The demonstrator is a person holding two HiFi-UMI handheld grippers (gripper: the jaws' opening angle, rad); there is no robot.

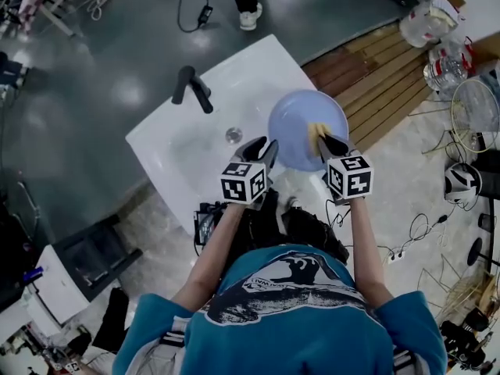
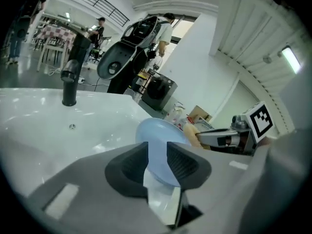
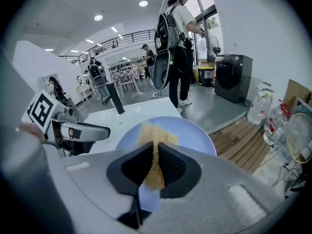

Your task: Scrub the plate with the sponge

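A light blue plate (image 1: pixel 297 119) hangs over the right rim of the white sink (image 1: pixel 234 92). Its left edge sits between the jaws of my left gripper (image 1: pixel 268 148), which looks shut on that rim. In the left gripper view the plate (image 2: pixel 157 145) fills the gap between the dark pads (image 2: pixel 183 162) and stands tilted. My right gripper (image 1: pixel 322 141) is shut on a yellow sponge (image 1: pixel 316 133) that lies against the plate's face. The right gripper view shows the sponge (image 3: pixel 155 135) pinched thin between the jaws above the plate (image 3: pixel 195 135).
A black faucet (image 1: pixel 192 89) stands at the sink's back, with the drain (image 1: pixel 233 135) in the basin. Wooden slats (image 1: pixel 375 76), bottles (image 1: pixel 437 30), a wire rack and cables lie to the right. A person (image 3: pixel 176 43) stands beyond the sink.
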